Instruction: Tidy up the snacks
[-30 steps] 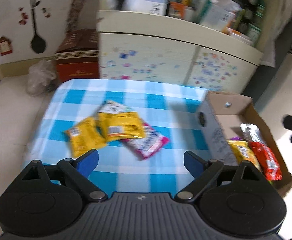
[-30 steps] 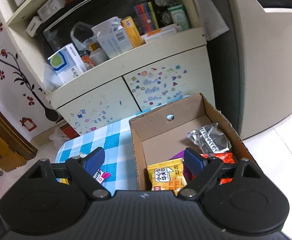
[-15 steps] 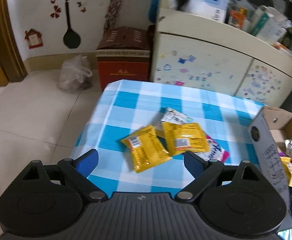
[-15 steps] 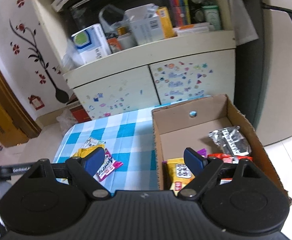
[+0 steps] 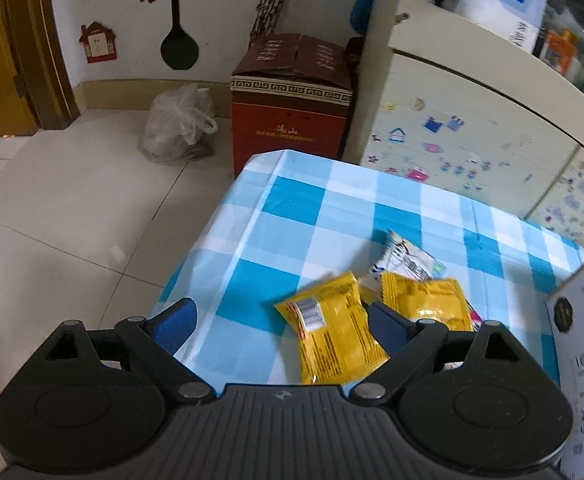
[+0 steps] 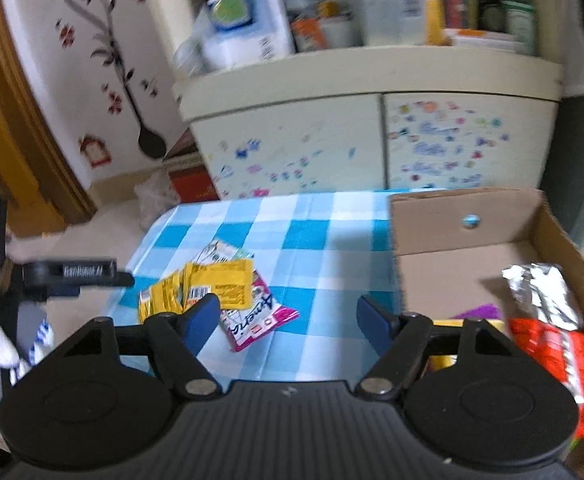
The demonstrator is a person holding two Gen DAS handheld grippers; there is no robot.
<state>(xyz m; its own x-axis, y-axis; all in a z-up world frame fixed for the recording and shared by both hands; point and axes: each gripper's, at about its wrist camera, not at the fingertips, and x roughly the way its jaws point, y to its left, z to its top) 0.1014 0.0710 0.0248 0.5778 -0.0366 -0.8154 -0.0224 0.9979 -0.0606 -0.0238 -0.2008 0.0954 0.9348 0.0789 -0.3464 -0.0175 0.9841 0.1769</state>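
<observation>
Left gripper (image 5: 280,322) stands spread wide and empty, angled down over the near corner of the checked tablecloth (image 5: 324,200), with the nearer yellow packet (image 5: 332,340) lying between its fingers but untouched. Right gripper (image 6: 288,318) is also empty, its jaws closing on nothing, held low over the cloth between the snack pile and the cardboard box (image 6: 468,220). I read the step as the approach to the next pick: box already holds a silver packet (image 6: 540,292) and a red packet (image 6: 552,364) (plus something yellow and purple mostly hidden behind my right finger), while four snacks wait on the cloth, namely the nearer yellow packet, a second yellow packet (image 5: 428,300) overlapping it, a white packet (image 5: 408,256) tucked under that one, and a pink packet (image 6: 252,316) at the pile's box side. Next move, as I judge it, calls for lowering the left fingers to straddle the nearer yellow packet and pinching only that one, since its neighbour lies against it and may ride along. Room: pile sits near the table's left edge, floor (image 5: 72,208) below, so a nudge outward could drop a packet. Box wall rises just beside the pile on the other side; carry must clear its rim. Far half of the cloth lies open.
</observation>
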